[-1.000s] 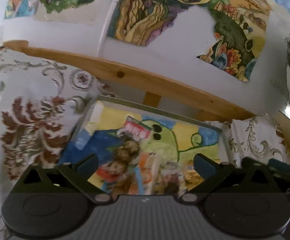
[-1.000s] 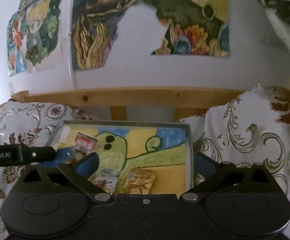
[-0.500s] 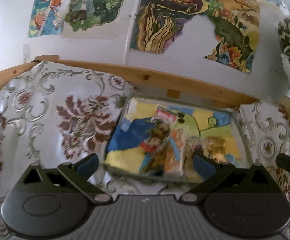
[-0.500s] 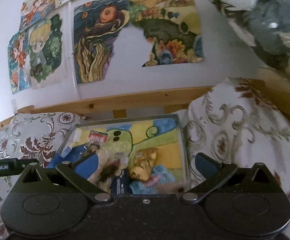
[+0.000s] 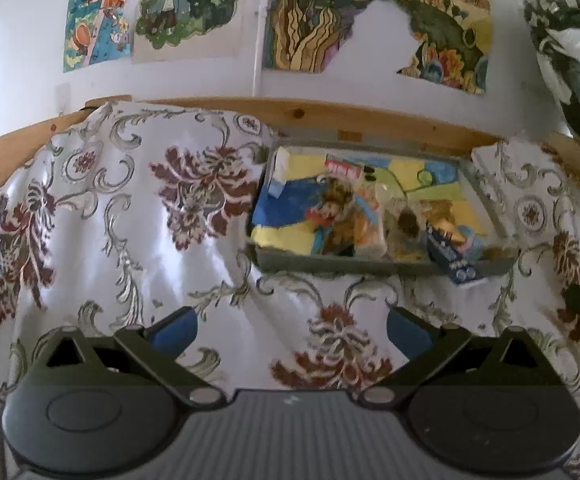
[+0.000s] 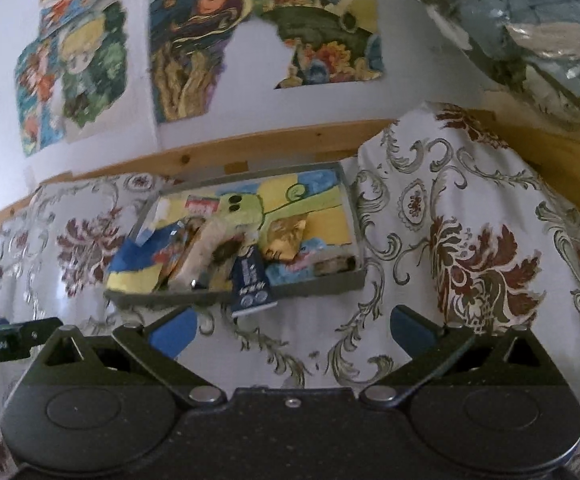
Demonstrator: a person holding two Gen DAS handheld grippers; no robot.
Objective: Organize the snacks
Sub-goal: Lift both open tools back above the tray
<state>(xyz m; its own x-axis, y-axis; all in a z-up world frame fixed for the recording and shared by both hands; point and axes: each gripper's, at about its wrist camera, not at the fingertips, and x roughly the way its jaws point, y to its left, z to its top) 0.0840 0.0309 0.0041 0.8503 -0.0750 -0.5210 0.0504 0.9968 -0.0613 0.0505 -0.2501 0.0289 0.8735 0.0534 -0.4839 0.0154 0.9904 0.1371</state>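
A shallow grey tray (image 5: 330, 266) (image 6: 318, 286) with a painted yellow, blue and green bottom lies on a floral cloth and holds several snack packets. A dark blue packet (image 5: 456, 260) (image 6: 250, 280) hangs over the tray's near rim. A gold packet (image 6: 284, 238) and a red-and-white packet (image 5: 342, 168) (image 6: 202, 205) lie inside. My left gripper (image 5: 290, 328) is open above the cloth, short of the tray and to its left. Facing the tray's near rim, my right gripper (image 6: 292, 330) is open and holds nothing.
The floral cloth (image 5: 130, 216) (image 6: 470, 240) covers the surface on both sides of the tray. A wooden rail (image 5: 370, 116) and a white wall with paintings stand right behind the tray. Bundled plastic and fabric (image 6: 530, 32) hangs at the upper right.
Both grippers have drawn back from the tray, which now looks smaller and farther. The dark blue packet now shows over the near rim. Both stay open and empty.
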